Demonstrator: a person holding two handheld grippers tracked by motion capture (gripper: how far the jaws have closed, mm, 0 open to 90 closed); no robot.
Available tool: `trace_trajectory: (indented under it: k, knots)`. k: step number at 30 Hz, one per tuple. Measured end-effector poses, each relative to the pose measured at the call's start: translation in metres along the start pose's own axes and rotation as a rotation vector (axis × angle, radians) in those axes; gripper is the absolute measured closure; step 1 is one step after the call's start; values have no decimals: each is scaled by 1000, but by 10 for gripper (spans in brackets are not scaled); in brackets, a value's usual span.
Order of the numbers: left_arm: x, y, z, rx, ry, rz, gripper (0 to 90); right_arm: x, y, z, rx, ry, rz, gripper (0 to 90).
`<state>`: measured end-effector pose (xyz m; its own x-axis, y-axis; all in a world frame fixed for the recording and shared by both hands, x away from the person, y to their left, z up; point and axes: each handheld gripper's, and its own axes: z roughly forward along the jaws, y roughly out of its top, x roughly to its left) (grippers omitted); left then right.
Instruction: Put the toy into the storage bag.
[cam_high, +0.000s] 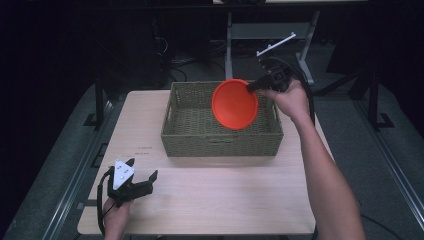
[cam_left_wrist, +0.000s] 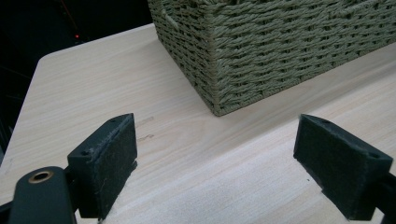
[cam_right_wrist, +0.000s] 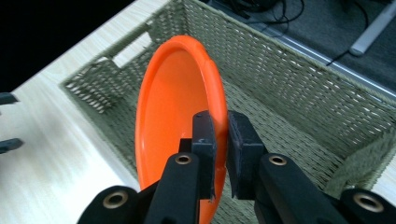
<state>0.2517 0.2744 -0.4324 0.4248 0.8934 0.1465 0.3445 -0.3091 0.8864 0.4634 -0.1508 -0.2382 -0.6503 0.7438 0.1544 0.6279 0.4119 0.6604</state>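
Orange bowl (cam_high: 234, 104) held tilted on edge above the woven basket (cam_high: 220, 141), at about 1 o'clock from table centre. Right gripper (cam_high: 251, 87) pinches the bowl's rim at its 2 o'clock side; in the right gripper view one pad (cam_right_wrist: 204, 140) sits inside the rim, the other outside, jaws pressed on it. Bowl appears clear of the basket floor, though depth is hard to judge. Left gripper (cam_high: 143, 177) rests low at 7 o'clock on the table (cam_high: 225, 200), jaws spread wide, holding nothing, well apart from the basket.
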Motion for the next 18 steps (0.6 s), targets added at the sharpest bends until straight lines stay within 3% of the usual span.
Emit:
trace_trajectory:
  k: [5, 11, 18]
  knots:
    - [1, -1, 1, 11, -5, 4, 129, -5, 2, 10, 7, -26, 12, 823]
    - [2, -1, -1, 6, 1, -1, 129, -13, 3, 23, 7, -23, 53, 823]
    - [2, -1, -1, 9, 1, 6, 129, -17, 3, 38, 32, -48, 58, 823]
